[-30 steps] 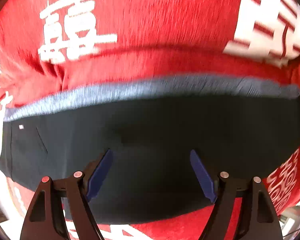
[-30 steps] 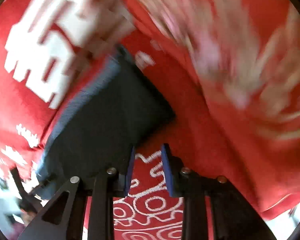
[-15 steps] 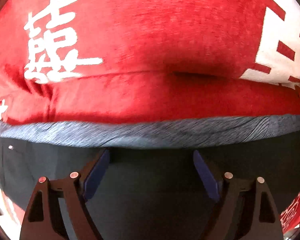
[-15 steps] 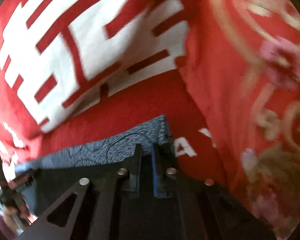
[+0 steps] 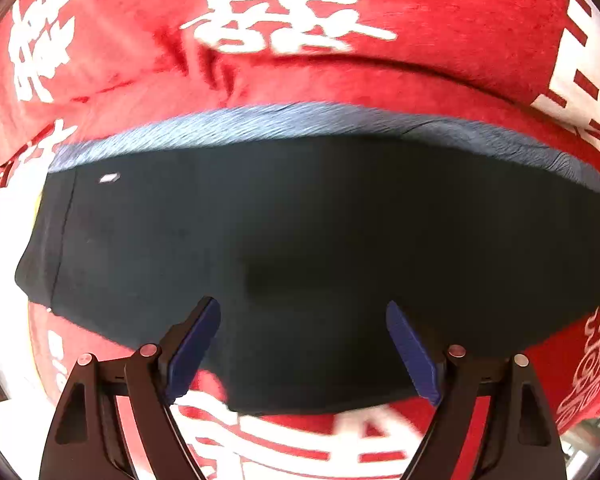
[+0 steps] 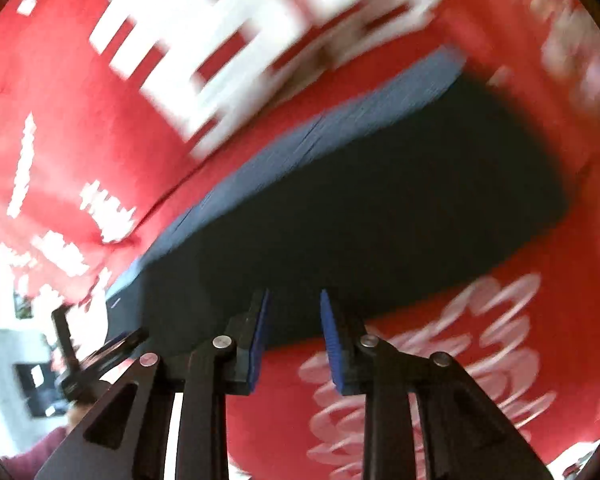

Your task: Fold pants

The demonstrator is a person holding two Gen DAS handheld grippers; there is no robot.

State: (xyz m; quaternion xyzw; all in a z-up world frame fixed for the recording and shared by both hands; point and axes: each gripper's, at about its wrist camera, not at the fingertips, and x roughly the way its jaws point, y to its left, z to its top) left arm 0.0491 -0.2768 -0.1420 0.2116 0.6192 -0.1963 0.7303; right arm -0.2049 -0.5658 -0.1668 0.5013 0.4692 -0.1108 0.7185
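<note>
We see the folded pants (image 5: 300, 232) lying on the red blanket (image 5: 440, 20); our left gripper (image 5: 303, 320) gapes wide, right gripper (image 6: 293, 304) narrowly parted, both empty.

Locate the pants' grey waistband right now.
In the left wrist view the grey waistband runs along the far edge of the dark pants, against the red blanket.

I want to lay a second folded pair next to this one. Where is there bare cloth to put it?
Bare red cloth lies beyond the grey waistband of the folded pants, up to the white characters. A narrower strip shows along the near edge, by the right gripper. The left gripper hangs over the pants, so there is crowded.
</note>
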